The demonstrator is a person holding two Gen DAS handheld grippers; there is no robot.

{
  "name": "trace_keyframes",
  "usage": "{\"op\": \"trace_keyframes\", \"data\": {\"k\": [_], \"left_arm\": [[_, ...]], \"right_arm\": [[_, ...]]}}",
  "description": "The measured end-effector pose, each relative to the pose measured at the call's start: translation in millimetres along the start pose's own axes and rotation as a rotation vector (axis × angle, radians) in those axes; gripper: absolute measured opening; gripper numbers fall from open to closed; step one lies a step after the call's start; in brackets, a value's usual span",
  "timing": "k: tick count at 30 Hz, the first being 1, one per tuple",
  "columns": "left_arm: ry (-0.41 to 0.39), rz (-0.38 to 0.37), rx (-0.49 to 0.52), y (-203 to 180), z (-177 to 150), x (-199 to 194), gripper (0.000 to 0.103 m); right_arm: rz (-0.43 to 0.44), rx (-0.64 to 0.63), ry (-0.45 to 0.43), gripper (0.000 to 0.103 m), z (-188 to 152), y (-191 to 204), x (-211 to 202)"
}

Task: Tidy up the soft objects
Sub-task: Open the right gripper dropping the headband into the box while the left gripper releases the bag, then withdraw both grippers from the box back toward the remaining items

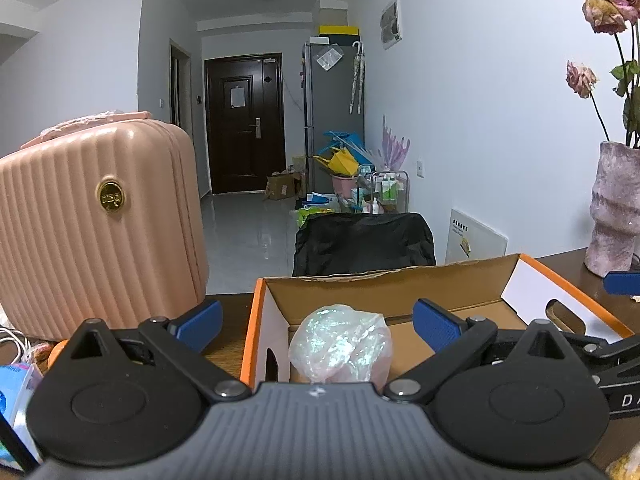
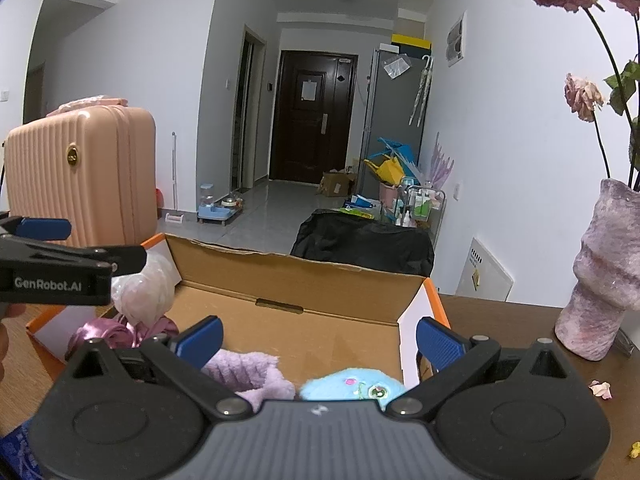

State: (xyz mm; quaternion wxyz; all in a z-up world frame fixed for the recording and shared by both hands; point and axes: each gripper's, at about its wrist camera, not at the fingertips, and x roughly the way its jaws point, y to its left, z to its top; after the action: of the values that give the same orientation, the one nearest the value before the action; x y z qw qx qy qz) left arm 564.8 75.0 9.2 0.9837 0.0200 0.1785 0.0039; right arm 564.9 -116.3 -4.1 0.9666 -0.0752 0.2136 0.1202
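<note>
An open cardboard box with orange edges (image 1: 256, 320) (image 2: 304, 280) sits on the wooden table. A soft pink bundle in clear plastic (image 1: 340, 344) (image 2: 140, 284) lies at the box's left end. My left gripper (image 1: 316, 320) is open and empty above it. In the right wrist view a shiny purple cloth (image 2: 116, 332), a lilac fuzzy item (image 2: 252, 372) and a light blue plush (image 2: 352, 384) lie in the box. My right gripper (image 2: 318, 338) is open and empty over them.
A pink ribbed suitcase (image 1: 92, 224) (image 2: 84, 176) stands left of the box. A mauve vase (image 1: 616, 208) (image 2: 604, 264) with dried roses stands right. A black chair back (image 1: 360, 240) is behind the table. Small packets (image 1: 20, 392) lie at lower left.
</note>
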Motion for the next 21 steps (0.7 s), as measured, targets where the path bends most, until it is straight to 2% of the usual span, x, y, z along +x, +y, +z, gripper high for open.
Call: {"op": "trace_keyframes", "data": {"k": [21], "left_arm": [[-0.044, 0.035, -0.053, 13.7, -14.3, -62.0, 0.103]], "right_arm": [[0.017, 0.021, -0.047, 0.103, -19.3, 5.9, -64.6]]}}
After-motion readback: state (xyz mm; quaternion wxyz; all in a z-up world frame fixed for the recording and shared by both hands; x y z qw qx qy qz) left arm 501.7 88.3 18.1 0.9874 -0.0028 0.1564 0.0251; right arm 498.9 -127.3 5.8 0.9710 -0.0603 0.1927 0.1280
